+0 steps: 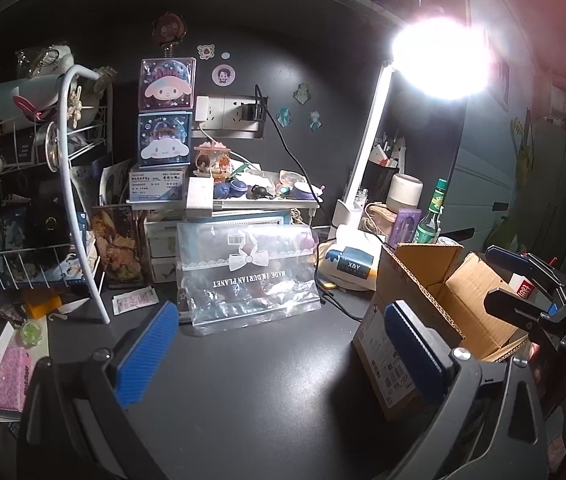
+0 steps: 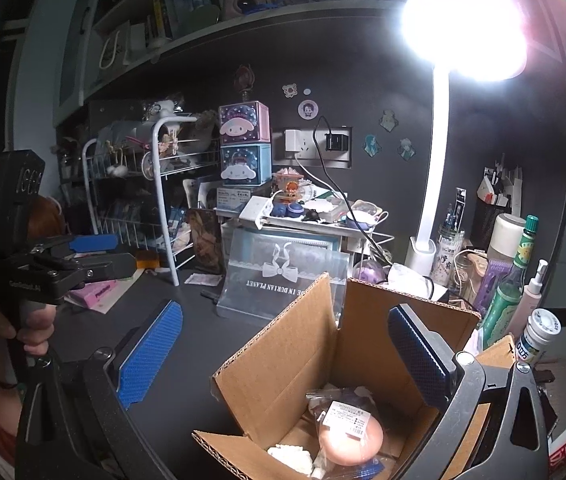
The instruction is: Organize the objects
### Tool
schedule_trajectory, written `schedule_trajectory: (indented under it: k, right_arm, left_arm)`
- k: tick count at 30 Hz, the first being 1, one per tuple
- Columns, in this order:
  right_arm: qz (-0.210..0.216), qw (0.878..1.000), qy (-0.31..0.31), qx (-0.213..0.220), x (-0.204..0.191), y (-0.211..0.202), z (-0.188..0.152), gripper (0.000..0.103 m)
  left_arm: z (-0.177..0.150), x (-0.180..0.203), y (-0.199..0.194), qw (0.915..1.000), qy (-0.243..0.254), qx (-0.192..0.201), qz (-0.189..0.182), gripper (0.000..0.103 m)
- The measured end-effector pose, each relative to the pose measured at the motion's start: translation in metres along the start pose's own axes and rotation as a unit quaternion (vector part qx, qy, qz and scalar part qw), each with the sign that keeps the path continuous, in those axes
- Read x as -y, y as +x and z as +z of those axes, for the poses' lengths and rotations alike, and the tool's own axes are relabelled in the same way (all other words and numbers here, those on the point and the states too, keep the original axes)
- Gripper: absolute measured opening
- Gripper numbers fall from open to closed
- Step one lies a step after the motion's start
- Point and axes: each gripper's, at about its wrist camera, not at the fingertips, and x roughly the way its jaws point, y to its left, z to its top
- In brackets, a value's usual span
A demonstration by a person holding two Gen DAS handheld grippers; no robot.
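Observation:
An open cardboard box (image 2: 303, 360) stands on the dark desk, at the right in the left wrist view (image 1: 423, 280). Inside lie a peach-coloured round item in a labelled wrapper (image 2: 351, 436) and something white (image 2: 291, 456). My right gripper (image 2: 285, 354) is open over the box's left flap, holding nothing; it also shows as the right gripper (image 1: 511, 284) by the box's far side. My left gripper (image 1: 281, 350) is open over bare desk, left of the box. A hand (image 2: 31, 328) holds that left gripper (image 2: 107, 256). A clear zip bag with a bow print (image 1: 247, 276) leans behind.
A lit white desk lamp (image 1: 367, 152) glares at upper right. A white wire rack (image 1: 23, 264) crowds the left. Stacked character boxes (image 1: 167, 120) and a small cluttered shelf (image 1: 259, 196) line the back. Bottles (image 2: 511, 292) stand right of the box. A black cable (image 1: 323, 288) crosses the desk.

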Motion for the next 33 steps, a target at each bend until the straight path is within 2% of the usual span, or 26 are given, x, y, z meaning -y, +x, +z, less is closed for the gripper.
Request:
schedule_trajectory:
  k: [33]
  right_arm:
    - [-0.006,0.999,0.029,-0.021,0.0086,0.0065,-0.0057,0.103]
  left_arm:
    - [-0.0042,-0.0043,0.0061,0.9999,-0.005,-0.010,0.000,0.102]
